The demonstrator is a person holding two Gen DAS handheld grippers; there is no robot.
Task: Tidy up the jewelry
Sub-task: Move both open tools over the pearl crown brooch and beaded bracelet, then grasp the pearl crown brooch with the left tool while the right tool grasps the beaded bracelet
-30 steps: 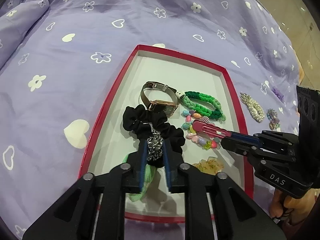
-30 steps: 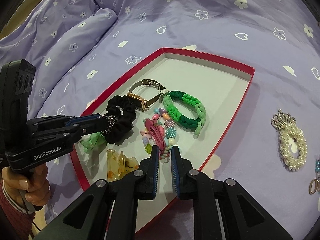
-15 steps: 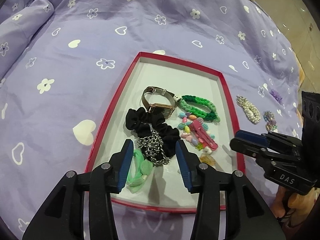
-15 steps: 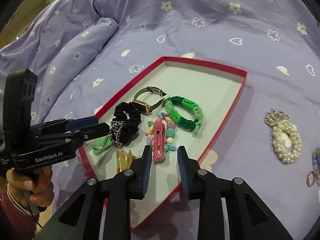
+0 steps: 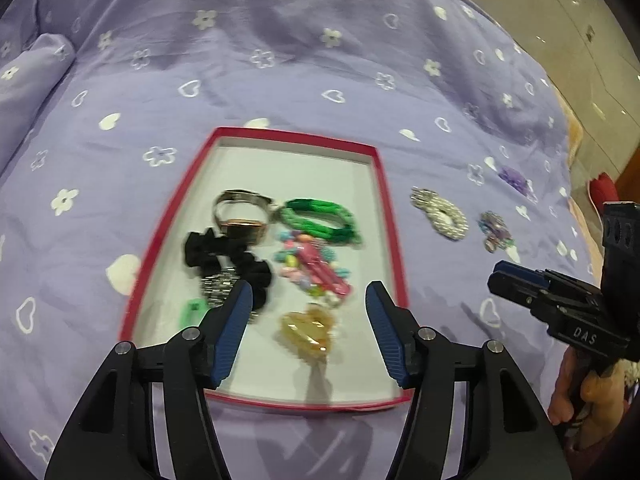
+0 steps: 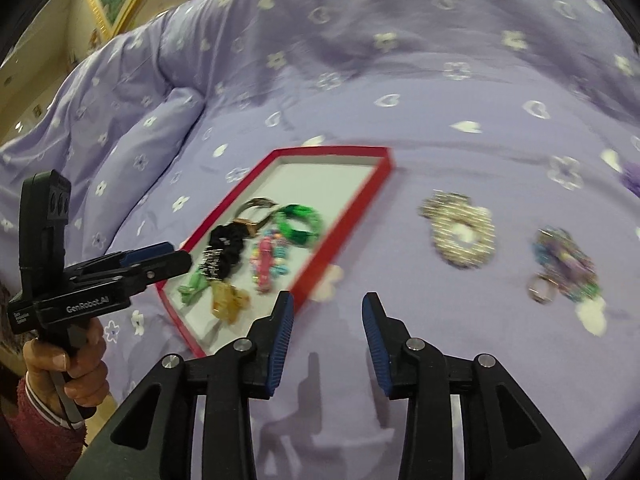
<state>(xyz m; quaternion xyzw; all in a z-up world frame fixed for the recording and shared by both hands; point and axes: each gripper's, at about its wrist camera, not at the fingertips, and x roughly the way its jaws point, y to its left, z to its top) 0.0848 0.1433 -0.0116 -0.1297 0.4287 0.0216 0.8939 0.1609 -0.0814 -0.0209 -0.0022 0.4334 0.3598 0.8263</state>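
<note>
A red-rimmed tray [image 5: 390, 216] [image 6: 348, 220] lies on the purple bedspread. It holds a watch [image 5: 240, 212], a black scrunchie [image 5: 224, 252] with a silver chain [image 5: 218, 284], a green braided bracelet [image 5: 320, 216], a pink clip [image 5: 320, 268] on pastel beads, an amber claw clip [image 5: 308, 328] and a green clip [image 5: 192, 310]. My left gripper [image 5: 308, 320] is open and empty above the tray's near end. My right gripper [image 6: 326, 336] is open and empty over the bedspread, right of the tray. A pearl bracelet [image 6: 460, 232] and a purple beaded piece [image 6: 564, 260] lie on the bedspread.
The bedspread [image 5: 280, 60] has folds and a raised roll at the left [image 6: 120, 128]. A small purple flower piece [image 5: 514, 178] lies further right. Bare floor [image 5: 560, 20] shows beyond the bed's right edge.
Both grippers have let go, opened wider and pulled back. The chain now lies on the scrunchie and the pink clip on the beads. The right gripper has swung right, off the tray.
</note>
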